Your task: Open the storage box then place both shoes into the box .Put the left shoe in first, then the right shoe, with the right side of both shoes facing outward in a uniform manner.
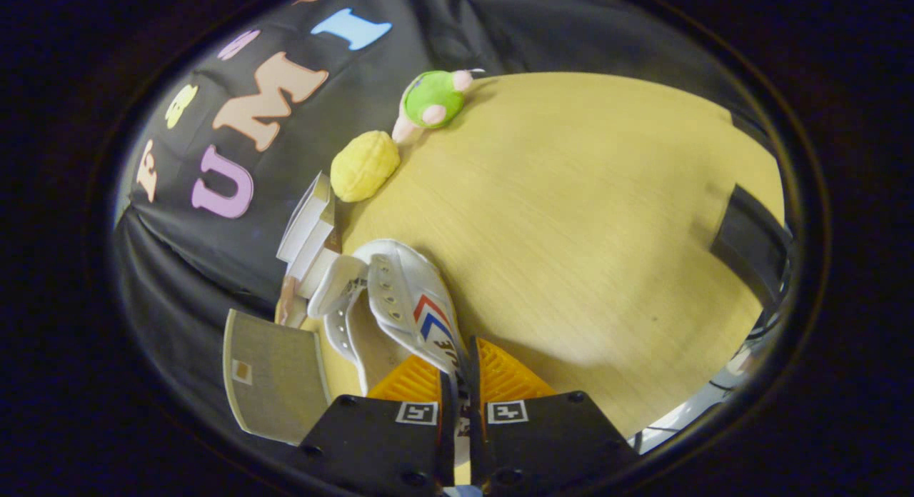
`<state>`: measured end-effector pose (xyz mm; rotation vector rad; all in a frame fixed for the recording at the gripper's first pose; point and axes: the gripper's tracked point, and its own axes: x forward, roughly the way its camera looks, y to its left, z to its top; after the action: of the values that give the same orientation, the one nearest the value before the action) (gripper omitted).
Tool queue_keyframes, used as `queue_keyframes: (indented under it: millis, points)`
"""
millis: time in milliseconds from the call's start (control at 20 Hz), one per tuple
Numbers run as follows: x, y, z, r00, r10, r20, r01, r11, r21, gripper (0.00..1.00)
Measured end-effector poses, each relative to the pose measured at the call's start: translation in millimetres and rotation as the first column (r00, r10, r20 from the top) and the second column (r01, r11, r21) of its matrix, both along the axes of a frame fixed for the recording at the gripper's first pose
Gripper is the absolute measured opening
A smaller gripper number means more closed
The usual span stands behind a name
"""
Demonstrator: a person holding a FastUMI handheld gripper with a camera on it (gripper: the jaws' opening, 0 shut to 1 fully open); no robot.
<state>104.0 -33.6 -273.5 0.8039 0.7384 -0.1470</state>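
Observation:
My gripper [459,374] is shut on the side wall of a white shoe [400,297], its orange fingers [503,374] pressed close together on the upper near the red and blue stripe. The shoe hangs tilted above the wooden table [571,218], with its opening and tongue turned toward the booth wall. A grey fabric storage box panel [275,375] with a small tag stands just left of the fingers, below the shoe. I cannot tell whether this is the left or the right shoe.
Beyond the shoe, a stack of white books or boxes [308,229] leans at the table's edge by the wall. A yellow plush [364,166] and a green and pink plush toy [432,101] lie farther along. A dark object [750,243] sits at the table's right edge.

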Motion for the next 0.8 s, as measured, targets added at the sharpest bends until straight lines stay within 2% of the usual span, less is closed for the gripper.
queue_keyframes:
  millis: [150, 350, 550, 800]
  points:
    - [-1.5, 11.7, 0.3, 1.000, -0.004, 0.030, 0.000, 0.991, 0.132, 0.11]
    - [-11.2, 35.2, 4.3, 0.998, 0.017, 0.053, -0.026, 0.987, 0.161, 0.11]
    - [-40.0, 76.4, 33.7, 0.991, 0.088, 0.097, -0.111, 0.959, 0.262, 0.11]
    - [-47.4, 123.1, 69.0, 0.972, 0.165, 0.167, -0.204, 0.945, 0.256, 0.11]
